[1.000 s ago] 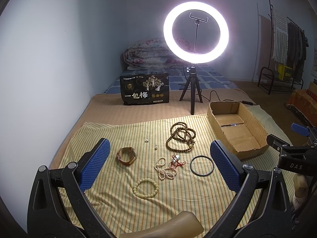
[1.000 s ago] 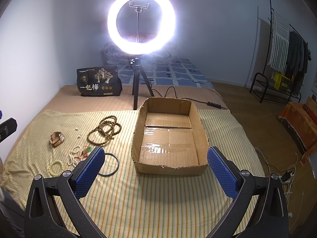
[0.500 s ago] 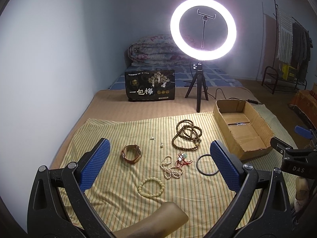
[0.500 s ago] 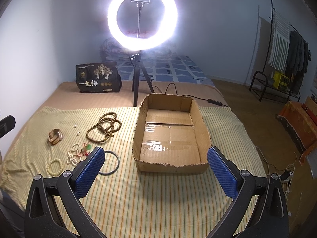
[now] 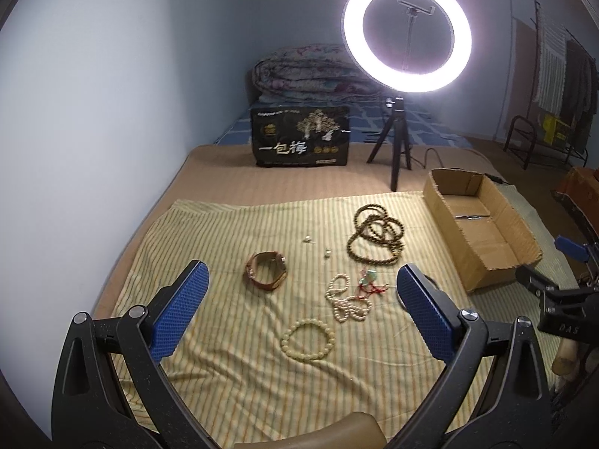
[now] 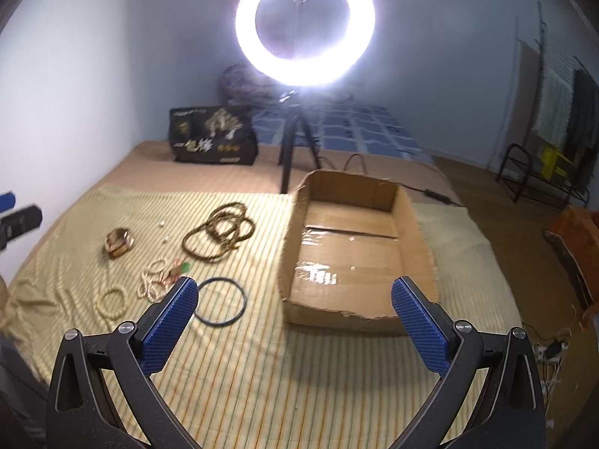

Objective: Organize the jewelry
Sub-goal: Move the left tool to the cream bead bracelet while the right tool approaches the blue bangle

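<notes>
Hovering above a striped cloth [image 5: 232,359] spread over a bed, the left tool [image 5: 299,310] has its blue pads spread wide with nothing between them, and the right tool [image 6: 295,316] is likewise released and holds nothing. The jewelry lies scattered on the cloth: a brown leather bracelet [image 5: 266,271] sits left of the group, a cream bead bracelet [image 5: 307,339] lies nearest the left tool, and a pearl strand [image 5: 346,301] lies just right of it, touching a red cord with a green pendant [image 5: 368,280]. Farther back, a long string of brown wooden beads [image 5: 378,234] is coiled in loose loops, with two tiny pale pieces [image 5: 307,239] to its left. A black ring bangle [image 6: 221,301] lies flat near the left pad of the right tool, between the pearl strand and a cardboard box [image 6: 421,258]. That box stands open on the right side of the cloth, with only glossy tape showing on its floor. Beyond the cloth a lit ring light [image 5: 406,31] stands on a small tripod, with a black printed bag [image 5: 301,136] to its left. The right-wrist view is somewhat blurred.
</notes>
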